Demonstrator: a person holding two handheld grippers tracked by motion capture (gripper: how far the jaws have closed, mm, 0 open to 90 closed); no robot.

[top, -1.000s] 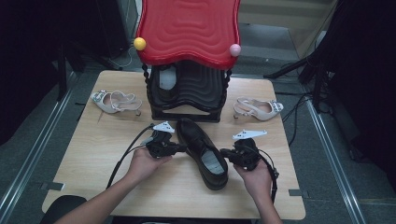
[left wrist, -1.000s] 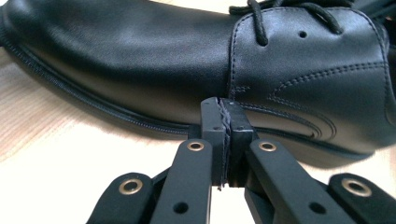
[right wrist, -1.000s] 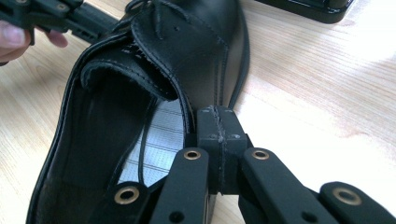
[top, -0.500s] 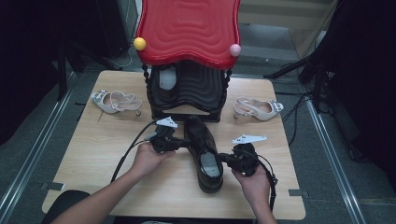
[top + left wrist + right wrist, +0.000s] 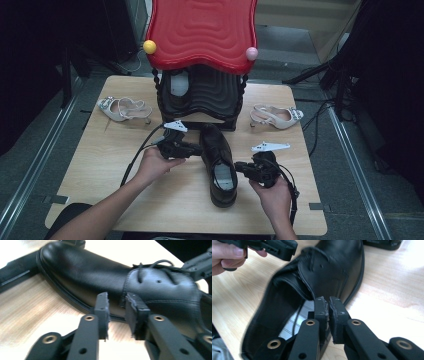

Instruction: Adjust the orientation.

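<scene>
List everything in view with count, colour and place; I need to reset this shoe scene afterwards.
Dress shoe: one, black leather, laced, table centre, toe toward the rack.
Slingback heels: two, pale beige; one at far left, one at far right.
Shoe rack: one, black, red wavy top, far middle of the table.
Knobs: yellow, pink, on the rack top's corners.
Table: one, light wood.
Left tool: black, jaws just opened, beside the shoe's left side.
Right tool: black, jaws slightly parted, at the shoe's right side.

Black lace-up shoe (image 5: 218, 162), upright, mid-table
</scene>
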